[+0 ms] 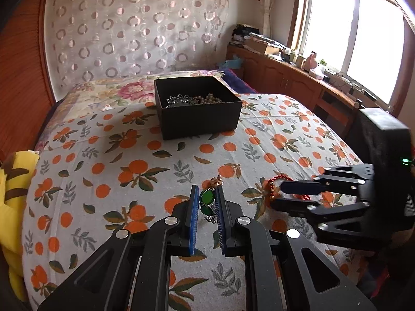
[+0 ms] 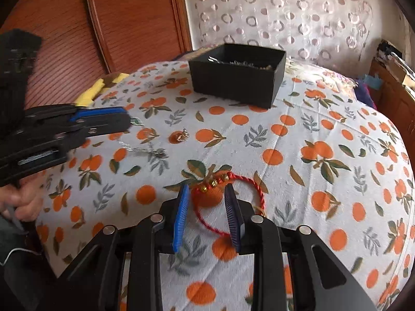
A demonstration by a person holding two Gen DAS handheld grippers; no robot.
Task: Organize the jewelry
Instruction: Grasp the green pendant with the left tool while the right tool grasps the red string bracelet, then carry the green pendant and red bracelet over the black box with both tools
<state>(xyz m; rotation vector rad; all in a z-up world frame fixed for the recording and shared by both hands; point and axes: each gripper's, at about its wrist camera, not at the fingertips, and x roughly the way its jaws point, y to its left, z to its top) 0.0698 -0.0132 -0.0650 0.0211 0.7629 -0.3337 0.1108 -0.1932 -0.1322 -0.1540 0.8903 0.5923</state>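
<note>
Orange-print cotton bedspread (image 1: pixel 145 155): my work surface.
Black square cardboard box (image 1: pixel 197 114), jewelry inside: far centre.
Right gripper (image 2: pixel 207 215): half-open, straddling red braided cord bracelet (image 2: pixel 259 191), beads ahead.
Left gripper (image 1: pixel 207 207): narrow, pinching green-lensed pendant (image 1: pixel 206 197), the box straight ahead.

Your left wrist camera looks forward along its fingers, low and close over the orange-print bedspread (image 1: pixel 145 155), facing the black box (image 1: pixel 197 108) and the window (image 1: pixel 350 33) beyond. Your right wrist camera sits just as low, facing the same black box (image 2: pixel 237 75) from further right, toward the wooden wardrobe (image 2: pixel 103 26). Both share the box, bedspread and patterned curtain (image 1: pixel 135 28); the blurred left edge probably shows your other gripper.
</note>
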